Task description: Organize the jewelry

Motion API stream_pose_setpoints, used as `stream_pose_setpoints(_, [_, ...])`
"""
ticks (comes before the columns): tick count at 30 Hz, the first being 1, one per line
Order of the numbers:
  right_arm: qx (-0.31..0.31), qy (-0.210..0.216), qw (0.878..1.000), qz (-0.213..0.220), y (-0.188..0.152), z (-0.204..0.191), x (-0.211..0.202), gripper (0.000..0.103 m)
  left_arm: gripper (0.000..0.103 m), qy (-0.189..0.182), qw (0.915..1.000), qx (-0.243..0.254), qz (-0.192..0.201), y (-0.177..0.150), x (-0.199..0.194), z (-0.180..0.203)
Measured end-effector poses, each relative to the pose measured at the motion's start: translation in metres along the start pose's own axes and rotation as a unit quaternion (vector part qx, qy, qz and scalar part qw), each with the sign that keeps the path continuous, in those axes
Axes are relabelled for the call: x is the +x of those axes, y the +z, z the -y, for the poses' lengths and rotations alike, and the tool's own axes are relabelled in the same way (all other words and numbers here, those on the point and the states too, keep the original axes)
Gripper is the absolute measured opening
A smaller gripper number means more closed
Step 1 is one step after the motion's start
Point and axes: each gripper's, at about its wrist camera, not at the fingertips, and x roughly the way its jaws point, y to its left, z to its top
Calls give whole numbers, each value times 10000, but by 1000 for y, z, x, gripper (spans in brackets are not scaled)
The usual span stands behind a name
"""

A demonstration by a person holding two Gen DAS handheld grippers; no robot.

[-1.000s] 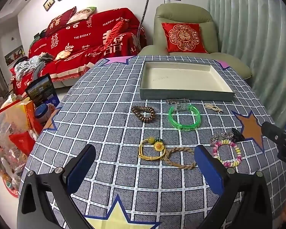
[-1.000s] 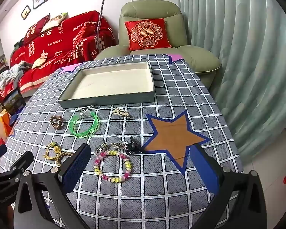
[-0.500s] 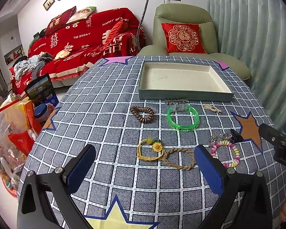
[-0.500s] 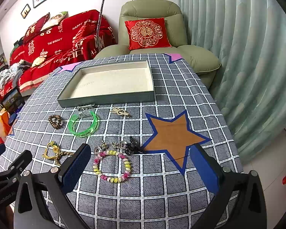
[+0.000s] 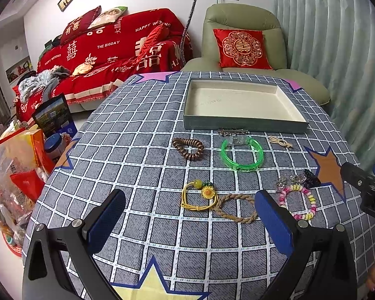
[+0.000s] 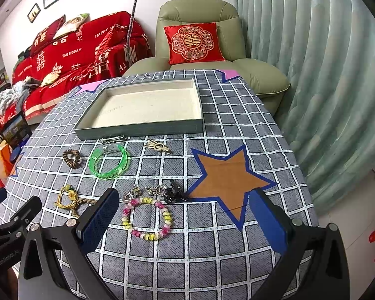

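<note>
A shallow grey tray (image 5: 245, 126) (image 6: 140, 130) with a cream inside stands empty at the far side of the checked table. In front of it lie a brown bead bracelet (image 5: 188, 147), a green bangle (image 5: 242, 153) (image 6: 109, 162), a silver clip (image 5: 233, 131) and a beige hair clip (image 5: 280, 142). Nearer lie a yellow flower cord bracelet (image 5: 198, 196), a braided rope bracelet (image 5: 236, 207), a pink-yellow bead bracelet (image 6: 147, 218) (image 5: 298, 201), silver charms (image 6: 143, 192) and a black clip (image 6: 173, 195). My left gripper (image 5: 190, 221) is open above the cord bracelet. My right gripper (image 6: 183, 221) is open above the pink-yellow bracelet.
The table has a grey checked cloth with star patches (image 6: 227, 177). A green armchair (image 6: 200, 50) with a red cushion and a red sofa (image 5: 107, 57) stand behind. Bags and boxes (image 5: 17, 165) crowd the floor at the left. A curtain (image 6: 325, 75) hangs at the right.
Both grippers have drifted slightly forward over the table, so the jewelry sits a little lower and closer in both views. Nothing was picked up.
</note>
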Motion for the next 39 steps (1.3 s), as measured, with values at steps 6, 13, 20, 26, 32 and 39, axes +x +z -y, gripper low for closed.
stream_pose_setpoints(6, [-2,-4,10000,-9,0,-1,0,103,103,4,10000,1,3,0,0,0])
stream_pose_setpoints(13, [-1,-10,10000,-21,0,0,2,103,103,-3,10000,-1,-7,0,1,-2])
stream_pose_setpoints(20, [-8,-14,10000,-22,0,-1,2,103,103,2,10000,-9,-8,0,2,-3])
stream_pose_setpoints(26, [-13,-15,10000,-20,0,-1,1,103,103,1,10000,-8,-7,-1,3,-4])
stream_pose_setpoints(32, [-14,-15,10000,-26,0,-2,1,103,103,4,10000,-3,-8,0,3,-4])
stream_pose_setpoints(39, [-13,-20,10000,-31,0,-2,2,103,103,-2,10000,-3,-12,0,2,-3])
